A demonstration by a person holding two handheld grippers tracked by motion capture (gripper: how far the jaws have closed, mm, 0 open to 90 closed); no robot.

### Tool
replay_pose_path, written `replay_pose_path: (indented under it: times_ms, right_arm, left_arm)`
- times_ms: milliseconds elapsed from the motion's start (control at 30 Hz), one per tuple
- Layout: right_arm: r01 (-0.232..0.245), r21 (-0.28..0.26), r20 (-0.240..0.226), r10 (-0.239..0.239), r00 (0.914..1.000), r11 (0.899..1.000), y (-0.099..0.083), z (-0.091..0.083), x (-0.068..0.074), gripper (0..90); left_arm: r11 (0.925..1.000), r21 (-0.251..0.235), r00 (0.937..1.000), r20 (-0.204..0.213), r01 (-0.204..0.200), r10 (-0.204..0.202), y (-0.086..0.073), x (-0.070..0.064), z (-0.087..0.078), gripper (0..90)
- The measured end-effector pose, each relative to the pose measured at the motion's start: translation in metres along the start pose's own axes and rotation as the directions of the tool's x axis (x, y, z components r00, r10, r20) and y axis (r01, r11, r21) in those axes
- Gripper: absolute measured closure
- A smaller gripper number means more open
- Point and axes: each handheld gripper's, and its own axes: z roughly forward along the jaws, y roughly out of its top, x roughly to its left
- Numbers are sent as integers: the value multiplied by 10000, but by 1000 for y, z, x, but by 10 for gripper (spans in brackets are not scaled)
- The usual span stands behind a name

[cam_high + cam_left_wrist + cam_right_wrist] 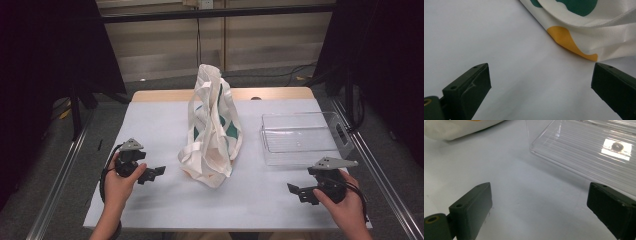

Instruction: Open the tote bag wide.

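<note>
At the left of the desk [165, 125] we hold the left gripper [152, 173] low over the pale cover, its jaws spread wide with nothing between them, pointing toward the cloth bag [212, 125]. In the left gripper view the bag's lower edge [584, 32] lies just beyond the jaws, apart from them, showing a yellow patch and some green print (the fabric is cream otherwise).

The cloth bag stands slumped near the middle of the desk, its handles drooping over its front and its top leaning toward the far edge.

To the right of the bag sits a clear plastic tray [300, 132], near the desk's right edge and well apart from the bag. In front of it we hold the right gripper [300, 191], jaws likewise wide and holding nothing. In the right gripper view the tray's ribbed floor [584, 147] lies just ahead of the jaws, not touching them.
</note>
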Motion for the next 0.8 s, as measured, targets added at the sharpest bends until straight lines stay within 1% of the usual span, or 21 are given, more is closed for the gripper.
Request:
replay_pose_path:
  times_ms: [100, 133, 167, 200, 233, 267, 300, 333, 367, 400, 433, 467, 500, 533, 567, 600, 667, 767, 800]
  right_arm:
    - [22, 23, -44, -22, 10000, 10000, 1, 1, 1, 60]
    - [21, -16, -92, -21, 10000, 10000, 2, 3, 2, 61]
    - [21, -16, -92, -21, 10000, 10000, 2, 3, 2, 61]
    - [57, -12, -139, -57, 9999, 10000, 3, 4, 2, 61]
    - [25, 26, -118, -25, 9999, 10000, 4, 4, 3, 61]
    - [123, -17, -147, -123, 9998, 9999, 5, 5, 3, 60]
    - [123, -17, -147, -123, 9998, 9999, 5, 5, 3, 60]
    - [25, -55, -225, -26, 9997, 10000, 7, 5, 3, 61]
    - [54, -126, -241, -57, 9997, 9999, 8, 5, 2, 60]
    - [-36, -106, -256, 33, 9997, 9999, 9, 5, 3, 60]
    - [-36, -106, -256, 33, 9997, 9999, 9, 5, 3, 60]
    - [65, -94, -352, -68, 9994, 9999, 10, 6, 4, 61]
    - [88, -51, -358, -90, 9993, 9999, 10, 6, 5, 60]
    - [128, -20, -393, -129, 9991, 9999, 10, 6, 5, 60]
    - [144, -40, -430, -146, 9990, 9999, 11, 6, 5, 61]
    - [142, 6, -457, -142, 9989, 9999, 11, 6, 5, 60]
    - [87, 9, -502, -86, 9987, 10000, 13, 6, 5, 61]
    - [140, -7, -595, -140, 9981, 9999, 16, 5, 5, 61]
    - [141, -12, -590, -141, 9982, 9999, 18, 5, 5, 61]
  left_arm:
    - [10000, 18, 10000, 5, 24, -24, -1, 1, 0, 19]
    - [9999, 139, 10000, -1, -2, 2, -1, 0, 0, 19]
    - [9999, 139, 10000, -1, -2, 2, -1, 0, 0, 19]
    - [9997, 180, 9999, 91, -146, 144, 1, -1, 0, 18]
    - [9997, 180, 9999, 91, -146, 144, 1, -1, 0, 17]
    - [9999, 157, 10000, 64, -63, 63, 2, -2, 0, 17]
    - [9999, 157, 10000, 64, -63, 63, 2, -2, 0, 17]
    - [9999, 114, 9998, 199, 9, -11, 3, -2, -2, 17]
    - [9999, 114, 9998, 199, 9, -11, 3, -2, -2, 17]
    - [9998, 187, 9997, 252, -19, 14, 4, -2, -3, 17]
    - [9999, 150, 9997, 257, -47, 43, 5, -3, -3, 17]
    - [9998, 174, 9995, 315, -11, 5, 7, -3, -4, 17]
    - [9996, 265, 9990, 437, -35, 23, 11, -4, -4, 16]
    - [9995, 291, 9992, 382, -127, 116, 14, -6, -3, 16]
    - [9995, 291, 9992, 382, -127, 116, 14, -6, -3, 16]
    - [9990, 397, 9987, 483, -211, 192, 17, -8, -1, 16]
    - [9992, 375, 9984, 547, -128, 107, 20, -9, 1, 15]
    - [9987, 478, 9983, 573, -160, 132, 24, -10, 1, 15]
    - [9987, 476, 9977, 657, -172, 140, 26, -10, 1, 15]
